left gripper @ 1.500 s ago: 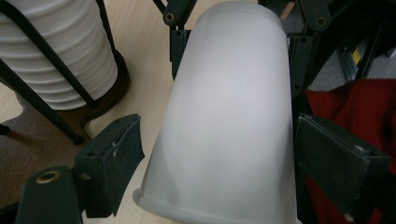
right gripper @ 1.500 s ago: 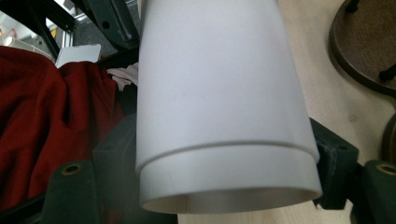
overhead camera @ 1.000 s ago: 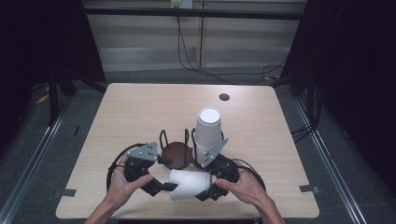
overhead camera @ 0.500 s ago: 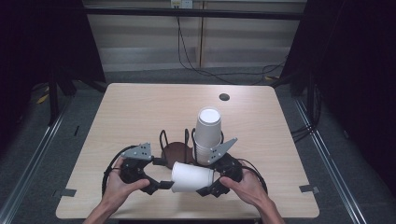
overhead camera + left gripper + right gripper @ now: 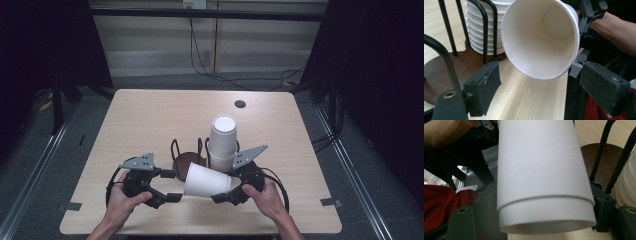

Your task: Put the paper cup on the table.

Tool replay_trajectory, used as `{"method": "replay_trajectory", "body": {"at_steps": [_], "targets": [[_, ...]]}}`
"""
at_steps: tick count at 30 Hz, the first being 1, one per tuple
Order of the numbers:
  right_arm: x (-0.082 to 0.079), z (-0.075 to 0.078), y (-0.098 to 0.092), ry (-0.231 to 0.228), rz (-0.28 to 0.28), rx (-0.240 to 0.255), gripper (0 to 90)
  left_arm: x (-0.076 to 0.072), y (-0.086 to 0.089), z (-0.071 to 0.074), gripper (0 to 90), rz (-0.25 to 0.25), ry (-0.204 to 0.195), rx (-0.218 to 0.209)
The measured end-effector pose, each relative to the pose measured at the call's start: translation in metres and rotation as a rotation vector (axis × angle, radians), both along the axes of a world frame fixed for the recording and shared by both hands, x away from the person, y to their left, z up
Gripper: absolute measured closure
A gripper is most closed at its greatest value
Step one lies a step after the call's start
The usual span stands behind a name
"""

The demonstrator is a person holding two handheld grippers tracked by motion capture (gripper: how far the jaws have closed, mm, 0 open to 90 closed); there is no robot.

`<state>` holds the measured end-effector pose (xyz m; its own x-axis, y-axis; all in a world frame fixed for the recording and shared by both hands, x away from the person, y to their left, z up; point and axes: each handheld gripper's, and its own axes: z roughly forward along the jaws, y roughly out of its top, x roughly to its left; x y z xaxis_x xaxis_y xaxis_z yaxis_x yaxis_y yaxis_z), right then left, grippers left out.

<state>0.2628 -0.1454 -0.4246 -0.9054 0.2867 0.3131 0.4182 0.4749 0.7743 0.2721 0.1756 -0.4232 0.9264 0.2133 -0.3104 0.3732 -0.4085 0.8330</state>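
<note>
Nearest the person, just above the front edge of the pale wooden table (image 5: 150, 115), a white paper cup (image 5: 207, 181) lies on its side between the two tools. The right claw (image 5: 220, 192) is clamped on the cup's narrow base end; in the right gripper view the dark pads sit tight against both sides of the cup wall, with the base rim turned toward the camera. The left claw (image 5: 171, 186) stands at the cup's wide mouth, its jaws partly apart and holding nothing: in the left gripper view the two black pads are spread to either side below the open rim of the cup (image 5: 541, 40), clear of it, and the empty inside of the cup faces the lens.

Just behind the cup stands a dark brown round-based holder with black wire uprights (image 5: 186, 159). Its right-hand bay carries a tall stack of nested white paper cups (image 5: 222, 142); the left-hand bay looks empty.

By the look of it, one cup is off the stack and held in the air, so the separating is done. Judging from the empty bay, what is left is to bring this cup upright and seat it somewhere, perhaps there.

Far back on the table is a small dark round cable hole (image 5: 240, 104).
</note>
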Motion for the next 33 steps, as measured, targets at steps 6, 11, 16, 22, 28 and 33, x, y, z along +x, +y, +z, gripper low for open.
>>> {"method": "replay_trajectory", "body": {"at_steps": [6,11,16,22,28,33], "targets": [[-0.001,0.001,-0.001,-0.017,-0.016,0.039,25.3,-0.003,-0.001,0.001,15.9,0.019,-0.025,-0.016],[-0.002,0.002,0.000,-0.027,-0.018,0.080,25.4,-0.004,-0.001,0.004,15.8,0.051,-0.052,-0.051],[-0.004,0.002,0.006,-0.043,0.005,0.096,25.4,-0.005,-0.001,0.006,15.2,0.052,-0.069,-0.086],[-0.006,0.003,0.009,-0.050,0.017,0.099,25.4,-0.005,-0.003,0.005,8.6,0.055,-0.085,-0.090],[-0.007,0.003,0.013,-0.052,0.036,0.098,25.4,-0.006,-0.012,0.003,0.5,0.042,-0.067,-0.083],[-0.008,0.002,0.017,-0.048,0.050,0.090,25.4,-0.003,-0.017,0.002,0.2,0.020,-0.046,-0.097]]}}
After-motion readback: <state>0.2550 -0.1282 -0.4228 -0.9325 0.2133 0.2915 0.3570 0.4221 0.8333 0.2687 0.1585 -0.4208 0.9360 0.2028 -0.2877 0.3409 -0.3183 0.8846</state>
